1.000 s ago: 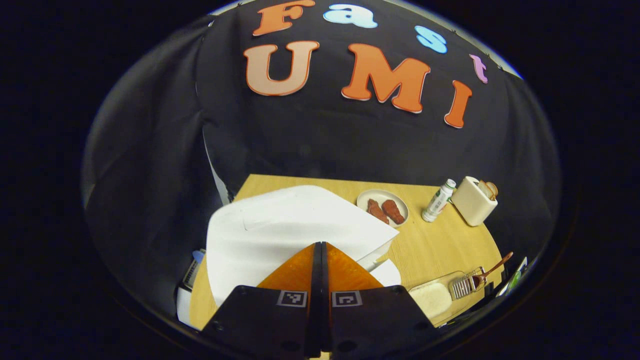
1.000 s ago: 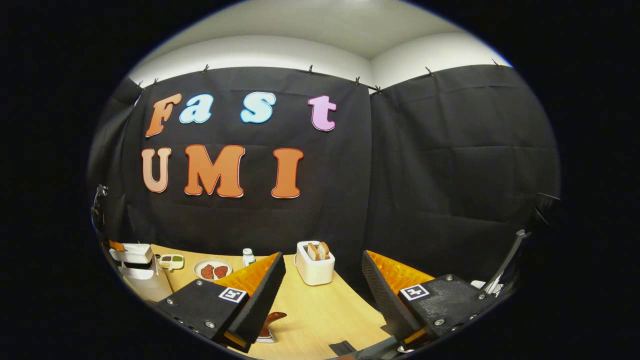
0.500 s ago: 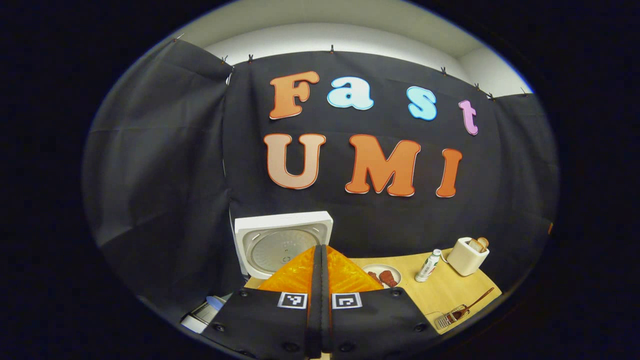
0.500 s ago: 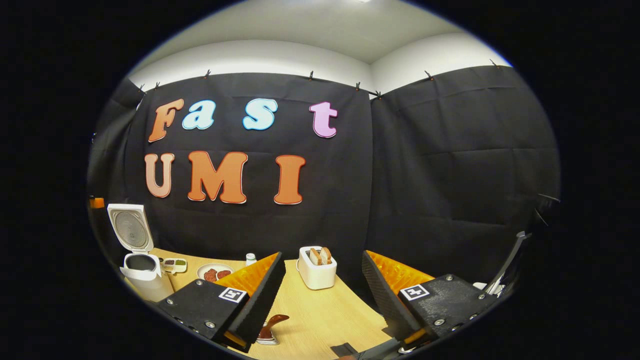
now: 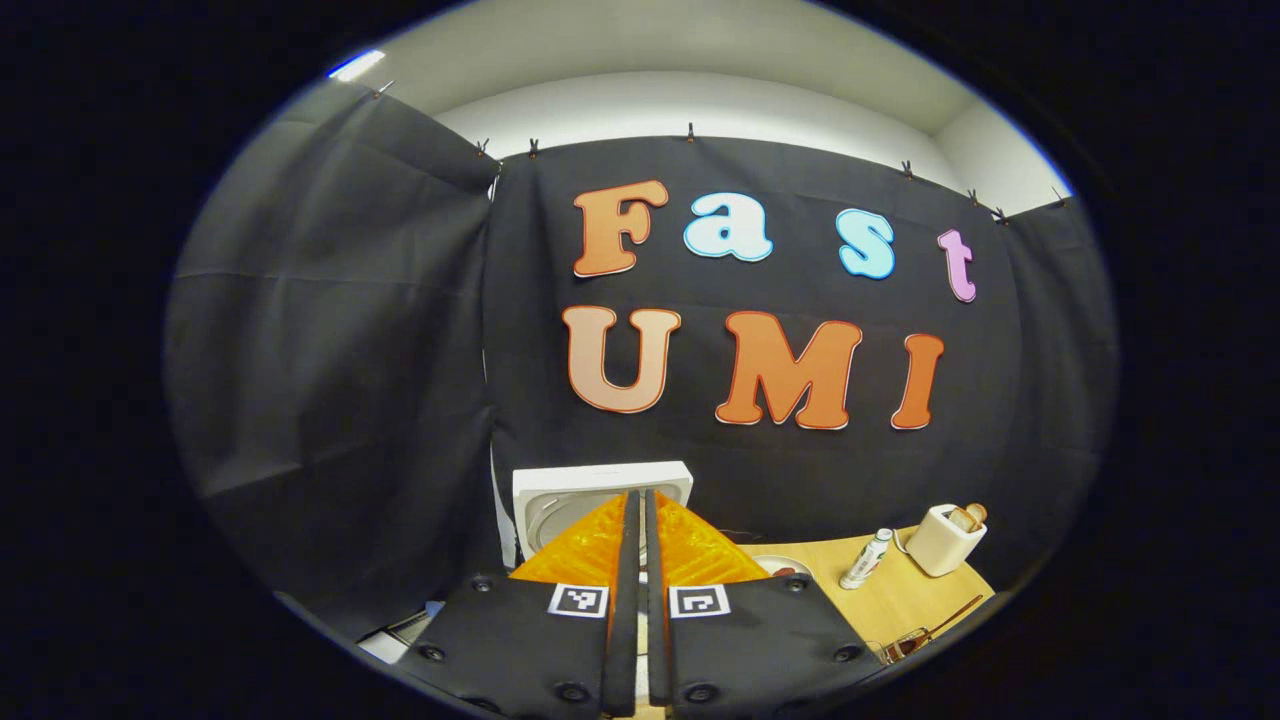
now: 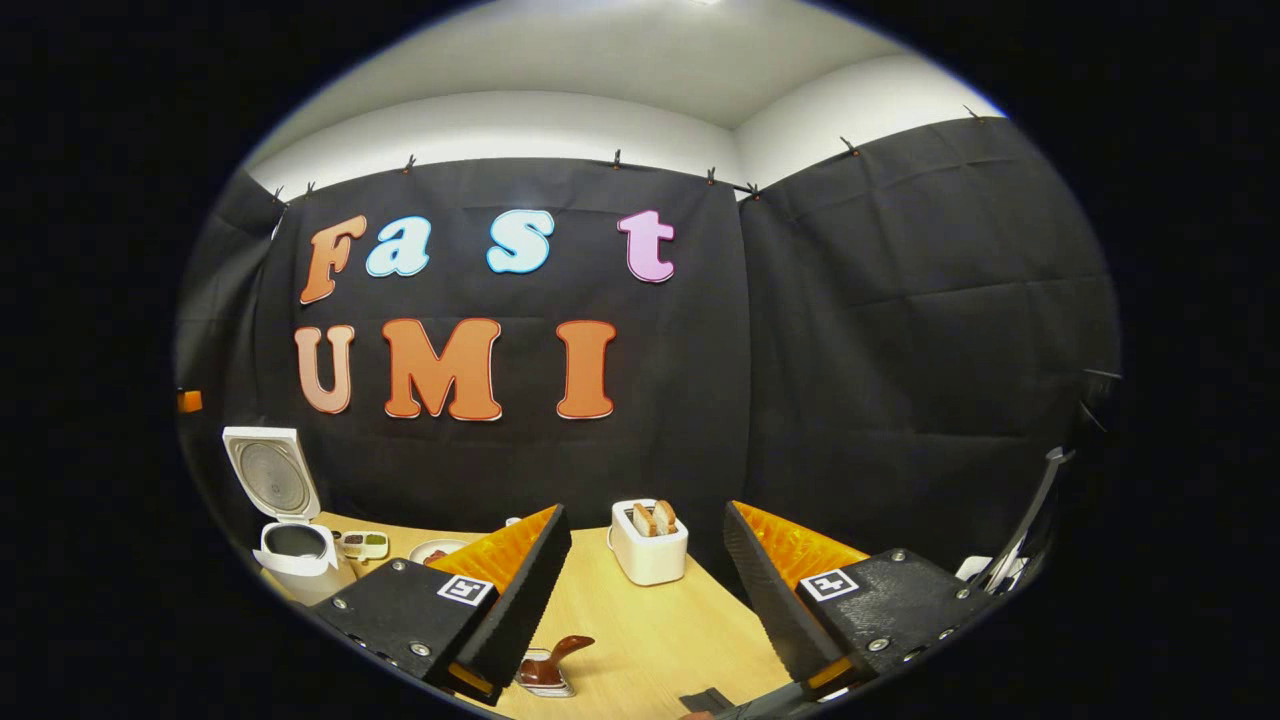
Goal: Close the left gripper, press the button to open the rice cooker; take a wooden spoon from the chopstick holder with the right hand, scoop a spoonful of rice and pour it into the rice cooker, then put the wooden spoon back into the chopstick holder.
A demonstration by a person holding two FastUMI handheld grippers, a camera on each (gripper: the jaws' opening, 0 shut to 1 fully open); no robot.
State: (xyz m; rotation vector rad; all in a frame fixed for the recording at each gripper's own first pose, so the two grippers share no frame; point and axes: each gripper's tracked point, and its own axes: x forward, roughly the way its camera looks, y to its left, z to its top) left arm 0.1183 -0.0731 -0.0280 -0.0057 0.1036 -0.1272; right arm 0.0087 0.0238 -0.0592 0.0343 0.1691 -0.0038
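Observation:
The white rice cooker (image 6: 292, 552) stands at the table's far left with its lid (image 6: 271, 476) upright and the dark pot showing. In the left gripper view that raised lid (image 5: 598, 486) sits just behind my left gripper (image 5: 637, 500), which is shut with nothing between its fingers. My right gripper (image 6: 645, 522) is open and empty above the table's near side. Just beyond its left finger, the brown wooden spoon (image 6: 560, 652) rests in a clear holder (image 6: 541, 678). The spoon's handle (image 5: 950, 614) also shows at the table's right edge.
A white toaster (image 6: 648, 540) with bread stands mid-table, seen too as the toaster (image 5: 944, 538) at the back right. Beside it is a white bottle (image 5: 866, 558). A plate of brown food (image 6: 434, 550) and a small dish (image 6: 362, 543) lie near the cooker on the wooden table (image 6: 660, 630).
The cooker's lid has swung from nearly down to fully upright. My left gripper has pulled back and tilted up, staying shut. The right gripper has barely shifted and stays open.

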